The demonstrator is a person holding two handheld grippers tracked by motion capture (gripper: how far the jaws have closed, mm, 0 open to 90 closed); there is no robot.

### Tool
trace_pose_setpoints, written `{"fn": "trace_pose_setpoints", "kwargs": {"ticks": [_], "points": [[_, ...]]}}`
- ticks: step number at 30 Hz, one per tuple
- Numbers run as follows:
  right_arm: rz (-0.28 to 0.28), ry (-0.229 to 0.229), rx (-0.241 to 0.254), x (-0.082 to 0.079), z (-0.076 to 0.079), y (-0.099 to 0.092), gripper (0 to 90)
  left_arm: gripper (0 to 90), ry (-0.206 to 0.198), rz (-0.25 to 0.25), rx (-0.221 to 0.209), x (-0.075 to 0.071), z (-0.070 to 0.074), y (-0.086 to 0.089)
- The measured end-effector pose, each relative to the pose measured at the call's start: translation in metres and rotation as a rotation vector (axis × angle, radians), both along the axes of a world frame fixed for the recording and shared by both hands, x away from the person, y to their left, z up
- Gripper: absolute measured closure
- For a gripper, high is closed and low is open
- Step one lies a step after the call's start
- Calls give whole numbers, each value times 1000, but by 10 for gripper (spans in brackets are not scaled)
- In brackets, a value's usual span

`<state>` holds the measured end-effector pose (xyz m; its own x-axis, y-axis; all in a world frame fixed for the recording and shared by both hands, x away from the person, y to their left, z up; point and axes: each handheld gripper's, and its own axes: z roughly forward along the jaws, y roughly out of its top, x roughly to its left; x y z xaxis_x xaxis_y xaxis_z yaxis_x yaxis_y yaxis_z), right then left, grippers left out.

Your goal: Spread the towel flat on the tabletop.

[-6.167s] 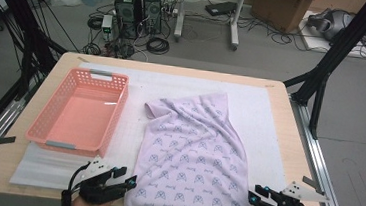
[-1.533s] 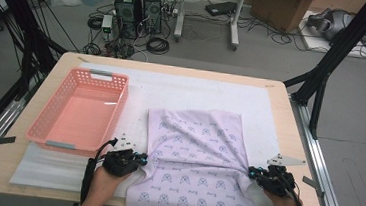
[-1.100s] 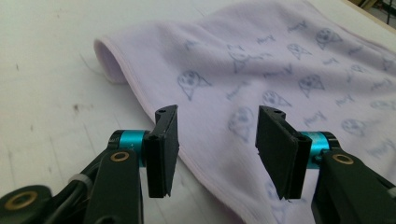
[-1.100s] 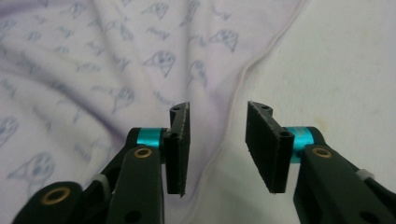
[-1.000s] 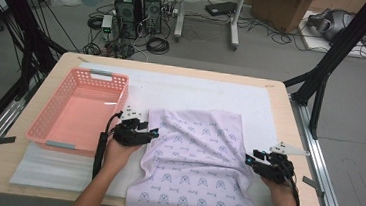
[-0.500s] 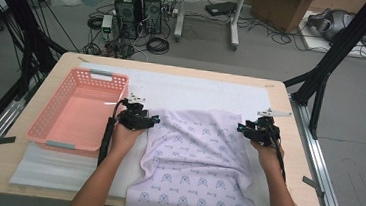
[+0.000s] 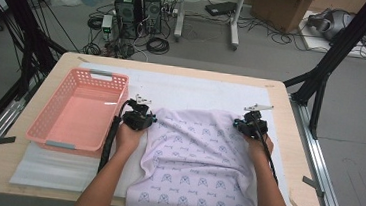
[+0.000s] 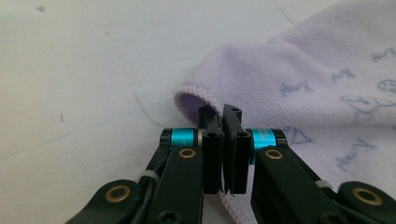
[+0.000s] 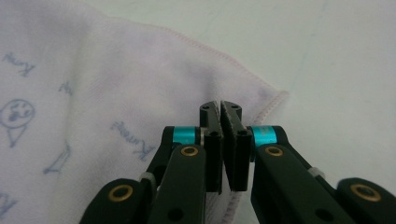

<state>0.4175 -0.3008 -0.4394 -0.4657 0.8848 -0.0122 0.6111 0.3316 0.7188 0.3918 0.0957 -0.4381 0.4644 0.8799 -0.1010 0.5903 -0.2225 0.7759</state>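
Note:
A lilac towel [image 7: 201, 155] with blue prints lies rumpled on the white mat, its near end hanging over the table's front edge. My left gripper [image 7: 152, 119] is at the towel's far left corner. In the left gripper view its jaws have just been closing and are shut [image 8: 223, 112] on the stitched hem of the towel [image 8: 303, 84]. My right gripper [image 7: 240, 124] is at the far right corner. Its jaws have also just been closing and pinch [image 9: 221, 108] the towel [image 9: 93, 70] just inside the hemmed corner.
A pink plastic basket [image 7: 47, 139] stands empty at the left of the table, close to my left forearm. The white mat [image 7: 197, 91] stretches bare beyond the towel. The wooden table edge [image 7: 303, 194] runs along the right.
My right hand has travelled away from me and leftward to the towel's far right corner. My left hand has shifted a little farther up to the far left corner.

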Motion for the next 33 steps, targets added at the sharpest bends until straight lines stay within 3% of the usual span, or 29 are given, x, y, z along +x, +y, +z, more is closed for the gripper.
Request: {"fn": "trace_pose_setpoints", "kwargs": {"ticks": [4, 7, 11, 15, 20, 23, 24, 27, 30, 32, 33], "points": [[-45, -65, 48, -8, 12, -16, 880, 872, -25, -48, -25, -14, 7, 1], [-37, -73, 60, -17, 19, -27, 880, 872, -2, -95, -19, -26, 5, 1], [-7, -47, 20, -33, 18, -35, 880, 871, 61, -155, 5, -37, -3, 0], [16, -5, -2, -44, 13, -38, 879, 816, 76, -164, -40, -38, -2, 1], [27, 26, -13, -49, 8, -37, 876, 529, 30, -122, -106, -32, 9, 3], [32, 26, -24, -50, 6, -38, 872, 485, -25, -111, -97, -24, 22, 3], [31, 25, -17, -50, 6, -39, 870, 485, -26, -105, -97, -20, 25, 3], [24, 22, -1, -50, 6, -39, 833, 493, -12, -81, -115, -4, 28, 2], [7, -11, 10, -51, 9, -40, 693, 530, 17, -83, -111, 10, 20, -3], [-4, -37, 31, -52, 12, -41, 658, 561, 58, -92, -115, 15, 11, -7], [-11, -51, 37, -53, 13, -42, 645, 562, 82, -101, -91, 17, 6, -9]]}}
